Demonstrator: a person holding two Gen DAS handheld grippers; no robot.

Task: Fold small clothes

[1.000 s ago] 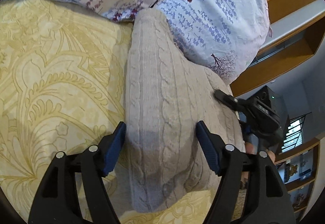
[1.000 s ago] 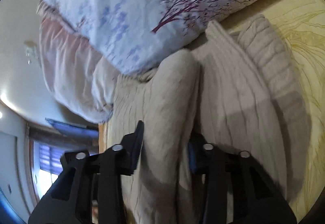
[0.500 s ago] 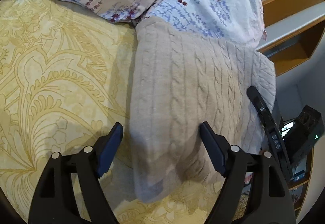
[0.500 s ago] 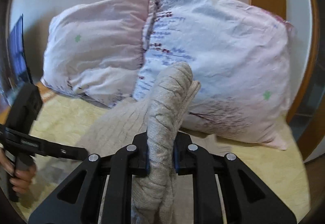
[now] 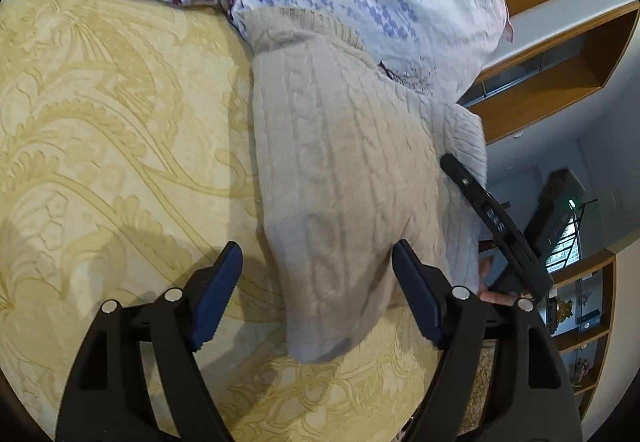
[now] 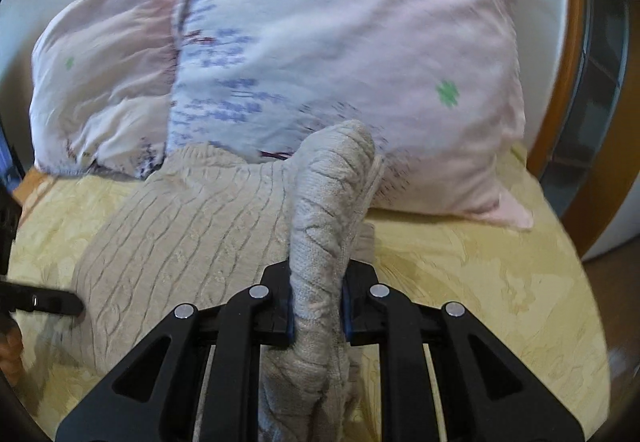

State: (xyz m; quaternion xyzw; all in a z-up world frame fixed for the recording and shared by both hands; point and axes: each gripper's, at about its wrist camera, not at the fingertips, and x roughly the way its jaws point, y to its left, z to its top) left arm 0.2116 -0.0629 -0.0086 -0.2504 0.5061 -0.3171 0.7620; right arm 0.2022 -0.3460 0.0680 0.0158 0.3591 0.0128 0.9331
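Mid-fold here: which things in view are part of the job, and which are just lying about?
Job:
beige cable-knit sweater
right gripper, shut on a bunched part of it
left gripper, open over its near end

Lying about:
floral pillows
yellow bedspread
wooden shelves

left gripper (image 5: 316, 274) fingers spread, right gripper (image 6: 318, 306) — fingers clamped
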